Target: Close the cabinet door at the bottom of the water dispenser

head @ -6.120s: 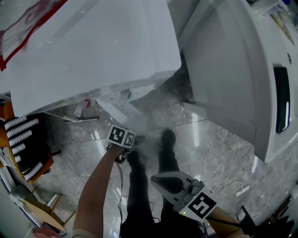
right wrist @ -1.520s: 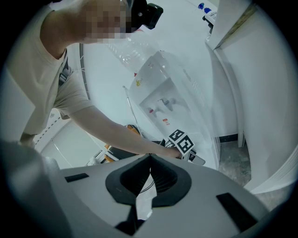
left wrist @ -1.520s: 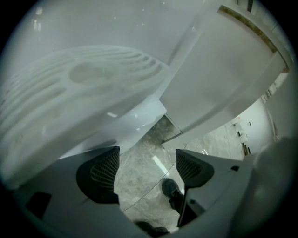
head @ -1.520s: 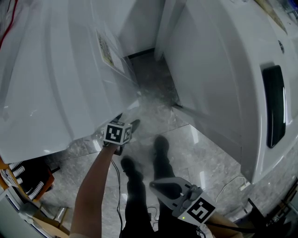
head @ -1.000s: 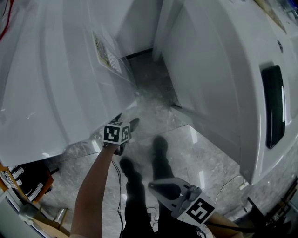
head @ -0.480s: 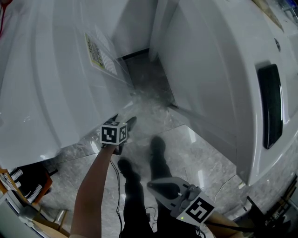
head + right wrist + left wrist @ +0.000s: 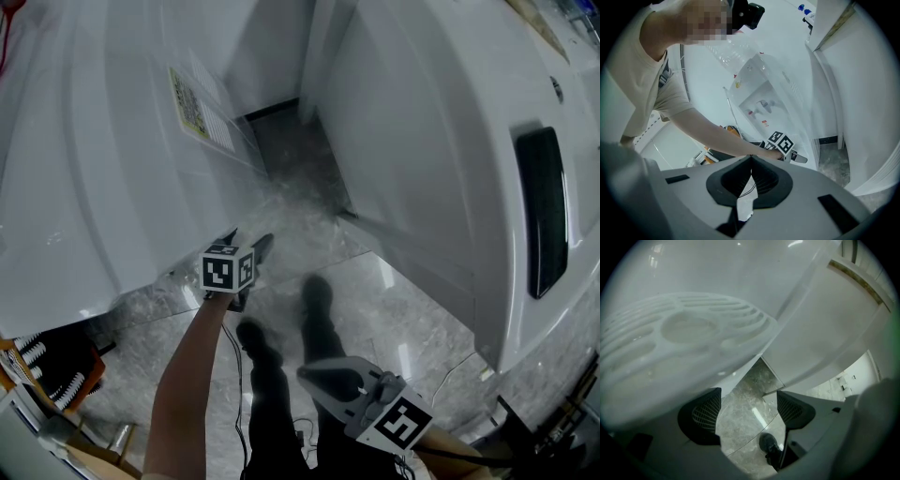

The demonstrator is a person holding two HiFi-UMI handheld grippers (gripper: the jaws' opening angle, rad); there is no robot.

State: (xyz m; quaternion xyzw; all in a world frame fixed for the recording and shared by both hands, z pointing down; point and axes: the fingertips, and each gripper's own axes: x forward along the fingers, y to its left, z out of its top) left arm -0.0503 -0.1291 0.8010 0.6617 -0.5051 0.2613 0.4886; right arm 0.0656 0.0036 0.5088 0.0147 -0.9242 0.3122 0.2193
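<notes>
Head view, read left to right. The water dispenser, with its label, fills the 10 o'clock quarter. The cabinet door is taken to be its lowest front panel, though no seam can be made out, nor whether it is fully shut.

For the closing step, a flat, steady push against the panel's free edge is advised, carried on until the panel sits flush. No gripping is needed.

The left hand-held gripper is held at the dispenser's bottom edge, just left of centre. In the left gripper view its jaws stand well apart, with only the floor seen between them and the drip tray overhead.

The right hand-held gripper is kept at 6 o'clock, jaws pressed together on nothing. A second white appliance stands at 3 o'clock.
</notes>
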